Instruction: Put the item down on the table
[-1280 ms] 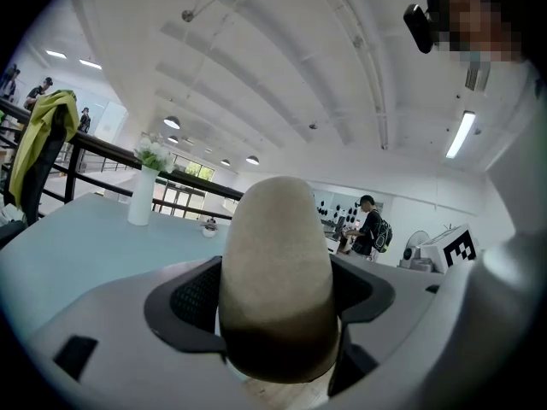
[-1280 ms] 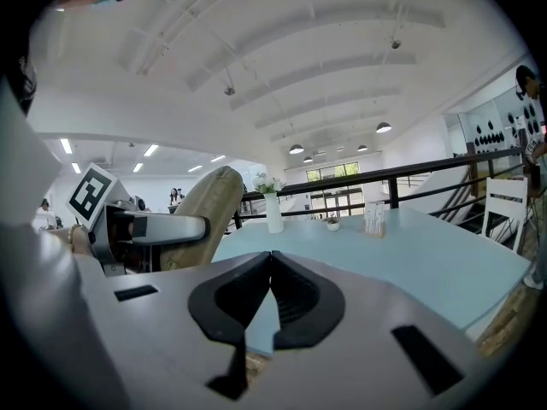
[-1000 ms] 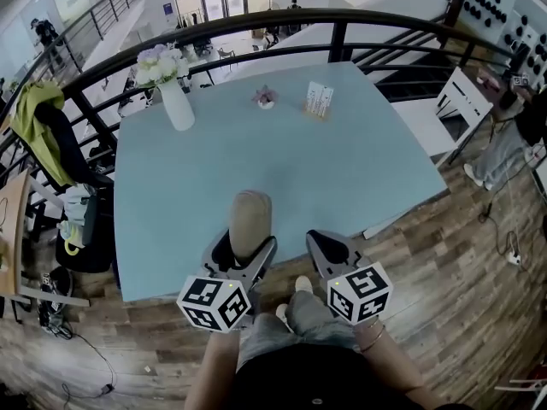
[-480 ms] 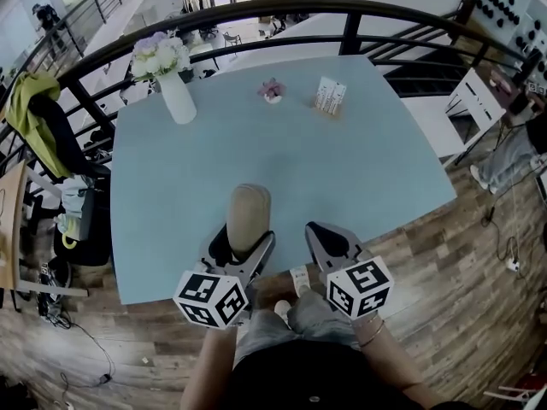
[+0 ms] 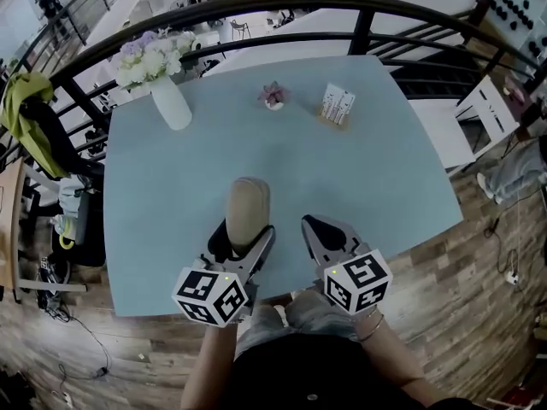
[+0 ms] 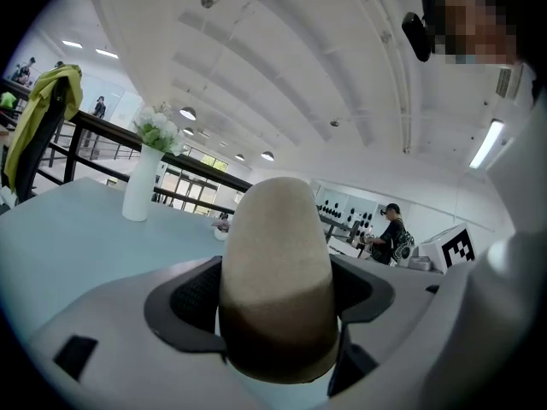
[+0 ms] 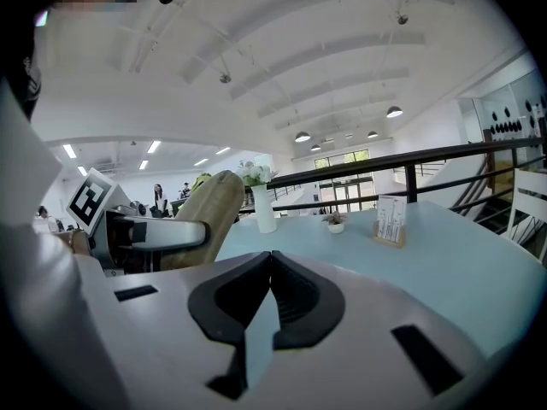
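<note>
A beige, rounded oblong item (image 5: 248,211) (image 6: 278,263) stands upright between the jaws of my left gripper (image 5: 242,244) (image 6: 275,301), which is shut on it above the near edge of the light-blue table (image 5: 367,178). From the right gripper view the item (image 7: 205,216) and the left gripper (image 7: 145,233) show at the left. My right gripper (image 5: 318,229) (image 7: 272,267) hovers just to the right of the left one, its jaws shut with nothing between them.
At the table's far side stand a white vase of flowers (image 5: 169,101), a small pink flower pot (image 5: 273,96) and a card holder (image 5: 336,106). A black railing (image 5: 282,2) curves behind the table. A chair with a yellow-green jacket (image 5: 26,109) is at the left. The floor is wood.
Both grippers and the held item have moved slightly forward over the table's near edge. The hold on the item is unchanged.
</note>
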Demonstrator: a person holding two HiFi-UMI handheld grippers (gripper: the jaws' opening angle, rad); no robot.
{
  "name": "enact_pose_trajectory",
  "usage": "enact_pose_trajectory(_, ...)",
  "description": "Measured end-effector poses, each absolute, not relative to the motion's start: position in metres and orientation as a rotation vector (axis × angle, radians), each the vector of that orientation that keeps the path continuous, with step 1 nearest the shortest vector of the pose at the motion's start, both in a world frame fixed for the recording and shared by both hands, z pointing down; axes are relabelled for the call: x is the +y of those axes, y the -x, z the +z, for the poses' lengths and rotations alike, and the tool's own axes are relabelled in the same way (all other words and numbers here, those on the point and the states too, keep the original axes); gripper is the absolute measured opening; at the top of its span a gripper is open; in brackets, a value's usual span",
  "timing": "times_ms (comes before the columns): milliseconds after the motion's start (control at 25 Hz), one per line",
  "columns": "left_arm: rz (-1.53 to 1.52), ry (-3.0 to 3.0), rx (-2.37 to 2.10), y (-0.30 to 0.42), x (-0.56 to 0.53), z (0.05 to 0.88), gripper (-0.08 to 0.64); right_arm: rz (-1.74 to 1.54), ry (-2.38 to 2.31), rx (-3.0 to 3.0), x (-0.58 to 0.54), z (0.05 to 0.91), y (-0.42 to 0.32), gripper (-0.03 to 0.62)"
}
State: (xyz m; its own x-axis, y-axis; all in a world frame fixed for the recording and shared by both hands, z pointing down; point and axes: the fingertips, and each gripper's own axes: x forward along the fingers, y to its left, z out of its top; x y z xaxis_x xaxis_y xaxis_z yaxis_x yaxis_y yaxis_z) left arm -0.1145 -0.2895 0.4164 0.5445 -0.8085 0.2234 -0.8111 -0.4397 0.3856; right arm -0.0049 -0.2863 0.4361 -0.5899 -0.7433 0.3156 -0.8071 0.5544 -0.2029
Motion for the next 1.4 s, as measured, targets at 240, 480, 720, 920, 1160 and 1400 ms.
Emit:
enact_pose_trajectory(240, -0.005, -2.302, -1.388, 0.115, -0.327, 0.412, 0.383, 0.470, -1.207, -2.652, -0.333, 0.431, 0.012, 0.006)
enact_pose_trajectory(480, -0.011, -2.264, -1.453, 0.116, -0.355, 0.411, 0.383, 0.458, -1.109, -2.696, -0.369, 0.428, 0.018, 0.006)
enact_pose_trajectory(720, 0.000, -2.241, -1.494, 0.110, -0.375, 0.412, 0.383, 0.462, -1.039, -2.723, -0.392, 0.429, 0.017, 0.006)
enact_pose_trajectory(920, 0.019, -2.213, -1.521, 0.108, -0.380, 0.416, 0.383, 0.485, -0.988, -2.733, -0.396, 0.435, 0.017, 0.006)
enact_pose_trajectory(1160, 0.064, -2.224, -1.504, 0.108, -0.384, 0.422, 0.383, 0.500, -0.986, -2.729, -0.399, 0.440, 0.017, 0.006)
enact_pose_trajectory(1400, 0.092, -2.237, -1.443, 0.110, -0.385, 0.434, 0.383, 0.532, -1.015, -2.699, -0.400, 0.452, 0.014, 0.006)
